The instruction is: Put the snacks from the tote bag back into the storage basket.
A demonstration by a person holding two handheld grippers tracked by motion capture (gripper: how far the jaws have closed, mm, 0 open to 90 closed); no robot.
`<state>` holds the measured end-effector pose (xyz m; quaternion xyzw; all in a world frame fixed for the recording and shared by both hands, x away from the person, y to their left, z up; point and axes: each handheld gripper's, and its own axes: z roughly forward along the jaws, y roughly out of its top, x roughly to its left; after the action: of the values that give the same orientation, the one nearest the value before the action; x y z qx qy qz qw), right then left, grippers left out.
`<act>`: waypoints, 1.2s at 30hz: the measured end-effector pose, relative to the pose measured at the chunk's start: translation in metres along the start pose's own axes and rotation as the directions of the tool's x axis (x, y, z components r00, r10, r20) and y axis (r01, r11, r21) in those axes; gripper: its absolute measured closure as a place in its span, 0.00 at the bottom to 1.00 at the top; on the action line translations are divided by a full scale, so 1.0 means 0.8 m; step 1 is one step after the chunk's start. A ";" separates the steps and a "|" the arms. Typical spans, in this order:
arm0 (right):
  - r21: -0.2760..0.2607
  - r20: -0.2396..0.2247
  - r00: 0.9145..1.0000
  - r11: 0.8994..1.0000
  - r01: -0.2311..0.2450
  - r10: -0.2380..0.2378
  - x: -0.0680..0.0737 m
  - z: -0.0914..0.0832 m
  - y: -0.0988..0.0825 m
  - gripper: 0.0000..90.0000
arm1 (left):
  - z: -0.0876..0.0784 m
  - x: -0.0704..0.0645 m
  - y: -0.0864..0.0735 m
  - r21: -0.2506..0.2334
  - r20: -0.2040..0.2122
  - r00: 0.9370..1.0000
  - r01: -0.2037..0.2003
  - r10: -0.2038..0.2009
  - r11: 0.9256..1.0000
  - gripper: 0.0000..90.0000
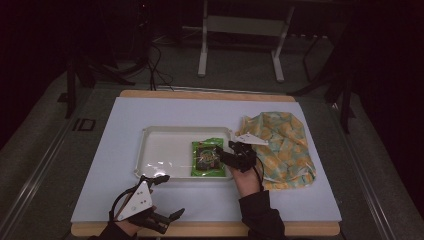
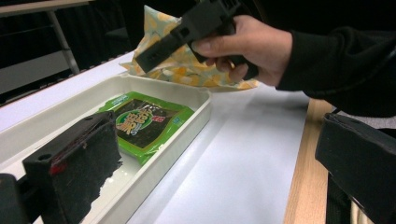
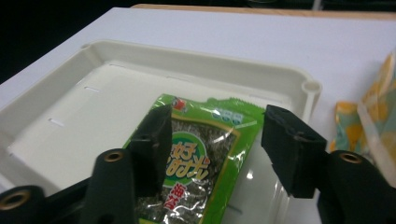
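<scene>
A green seaweed snack packet (image 1: 206, 157) lies flat in the right part of a cream tray (image 1: 160, 150). My right gripper (image 1: 225, 150) hovers just over the packet's right edge. In the right gripper view its jaws (image 3: 217, 123) stand apart above the packet (image 3: 205, 154), touching nothing. My left gripper (image 1: 167, 197) rests near the table's front edge, at the tray's near left corner. Its jaws (image 2: 215, 135) stand wide apart with nothing between them. The left gripper view looks along the tray's rim (image 2: 196, 100) at the packet (image 2: 144, 123) and the right hand (image 2: 252, 46).
A yellow and green patterned cloth bag (image 1: 282, 147) lies crumpled to the right of the tray. A white mat (image 1: 200, 200) covers the wooden table. Beyond the table's far edge stand metal frame legs (image 1: 202, 60) and cables on a dark floor.
</scene>
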<state>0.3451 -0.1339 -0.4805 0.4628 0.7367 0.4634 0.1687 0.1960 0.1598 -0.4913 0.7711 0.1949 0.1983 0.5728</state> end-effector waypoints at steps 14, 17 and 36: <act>0.043 -0.045 0.995 0.995 0.094 -0.092 -0.005 -0.011 0.036 0.23 | 0.001 0.001 0.000 0.003 0.000 1.000 0.003 -0.003 1.000 0.00; 0.027 -0.060 0.995 0.996 0.081 -0.080 -0.010 -0.016 0.042 0.17 | 0.001 0.001 0.000 0.005 0.001 1.000 0.003 -0.003 1.000 0.00; 0.010 0.017 0.986 0.986 0.167 -0.167 -0.065 -0.061 0.061 0.17 | 0.001 0.001 0.000 0.009 -0.003 1.000 0.005 -0.005 1.000 0.00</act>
<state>0.3651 -0.1962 -0.4238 0.4042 0.7732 0.4404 0.2116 0.1973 0.1594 -0.4920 0.7729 0.1982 0.1971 0.5697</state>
